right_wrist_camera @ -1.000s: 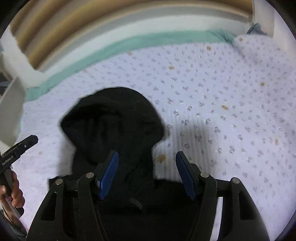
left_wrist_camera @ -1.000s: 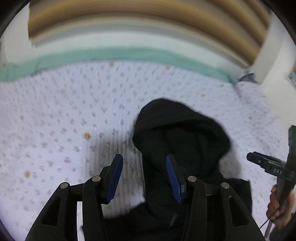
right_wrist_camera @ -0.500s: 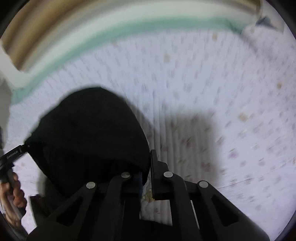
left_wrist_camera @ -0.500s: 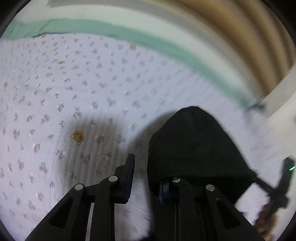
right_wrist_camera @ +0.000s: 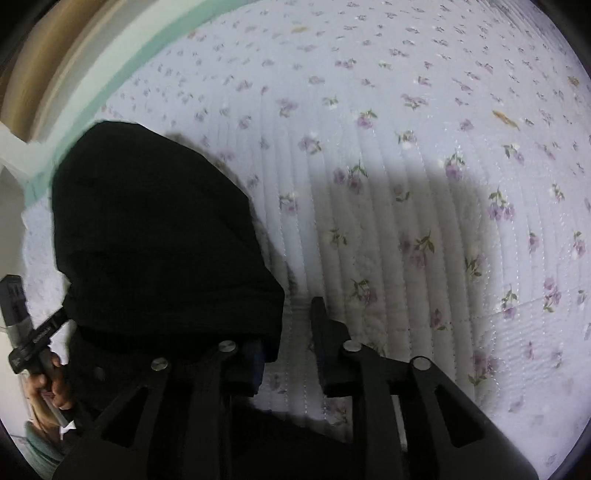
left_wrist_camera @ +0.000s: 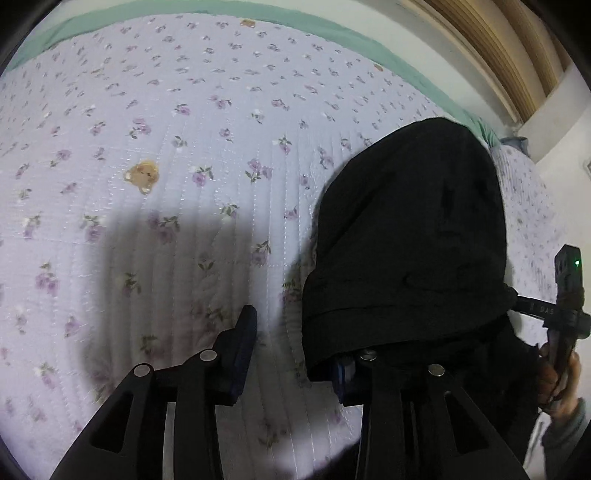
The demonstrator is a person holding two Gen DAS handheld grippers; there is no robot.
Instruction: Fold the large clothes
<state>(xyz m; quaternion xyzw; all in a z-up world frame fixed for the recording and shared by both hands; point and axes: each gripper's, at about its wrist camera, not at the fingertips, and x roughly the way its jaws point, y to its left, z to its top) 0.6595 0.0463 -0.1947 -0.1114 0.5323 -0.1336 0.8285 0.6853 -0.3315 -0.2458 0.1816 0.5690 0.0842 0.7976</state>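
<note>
A: While the black hoodie [left_wrist_camera: 410,236] lies on the floral quilt [left_wrist_camera: 177,155], its hood fills the left wrist view from about 1 to 4 o'clock. Left gripper [left_wrist_camera: 295,350]?

B: Fingers apart. The left finger [left_wrist_camera: 243,343] is over bare quilt at 6 o'clock. The right finger's blue pad is tucked under the hood's lower edge. Gap between the two shows only quilt, nothing pinched.

A: Right gripper [right_wrist_camera: 288,343]?

B: Same, mirrored. Jaws spread. Left finger [right_wrist_camera: 255,365] is under the hood's rim, right finger [right_wrist_camera: 325,332] over quilt, near 6 o'clock. Hood [right_wrist_camera: 159,236] sits from 8 to 10 o'clock in the right wrist view.

A: Other hand visible?

B: Yes. In the left wrist view the right hand [left_wrist_camera: 557,373] holds its gripper handle at 4 o'clock, a green light on it. In the right wrist view the left hand [right_wrist_camera: 48,384] grips its handle at 8 o'clock.

A: Surroundings?

B: Teddy-bear print [left_wrist_camera: 142,177] at 10 o'clock on the quilt, a green border [left_wrist_camera: 332,29] along the far edge at 12, wooden slats [left_wrist_camera: 498,48] at 1 o'clock. Rest of the garment runs dark along the bottom, detail unreadable.
</note>
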